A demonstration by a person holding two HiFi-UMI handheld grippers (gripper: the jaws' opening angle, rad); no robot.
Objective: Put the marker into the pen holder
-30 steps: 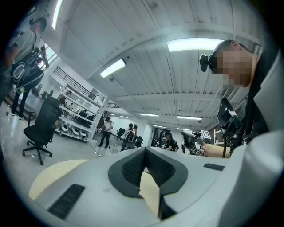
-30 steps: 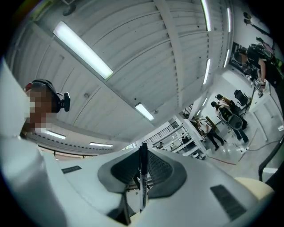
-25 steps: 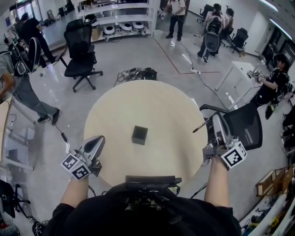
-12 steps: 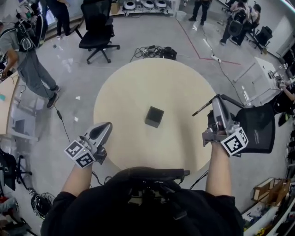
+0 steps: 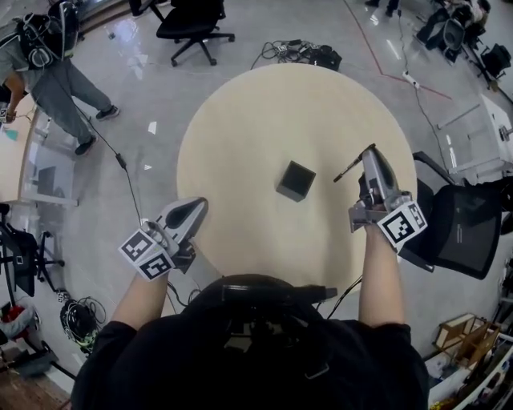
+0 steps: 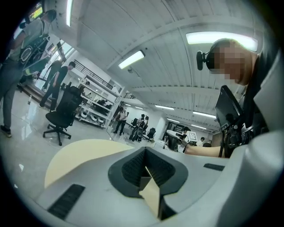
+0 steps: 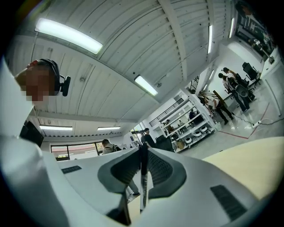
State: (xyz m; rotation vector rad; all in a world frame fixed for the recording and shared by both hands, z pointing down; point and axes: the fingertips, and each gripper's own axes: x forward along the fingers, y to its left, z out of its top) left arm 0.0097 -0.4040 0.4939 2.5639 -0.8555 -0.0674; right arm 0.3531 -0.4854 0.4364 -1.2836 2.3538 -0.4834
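The table (image 5: 240, 128) is round with a pale beige top. The pen holder (image 5: 296, 180), a small dark cube-shaped container, stands on the table right of centre. It is apart from both grippers and nearer to the right one.

Right gripper (image 5: 370, 154): it is held over the right edge of the table with its tips pointing forward. Its jaws are clenched on the marker (image 5: 353, 165), a thin black stick. In the head view the marker projects from the jaw tips, slanting to the left, toward the pen holder. Its free end is near the pen holder but not touching it. In the right gripper view the marker (image 7: 143, 177) runs lengthwise between the ribbed dark pads of the right gripper (image 7: 143, 153) and reaches past the tips.

Left gripper (image 5: 199, 207): it is held at the lower left edge of the table, well apart from the pen holder. In the left gripper view the jaws of the left gripper (image 6: 144, 153) meet at the tips with nothing between them. Only a narrow wedge of the table top shows behind the closed tips.

Surroundings: a black office chair (image 5: 461, 224) stands just beside the table on the right. A second chair (image 5: 196, 20) and a bundle of cables (image 5: 300, 52) are on the floor beyond the table. A person (image 5: 48, 68) stands at the upper left.
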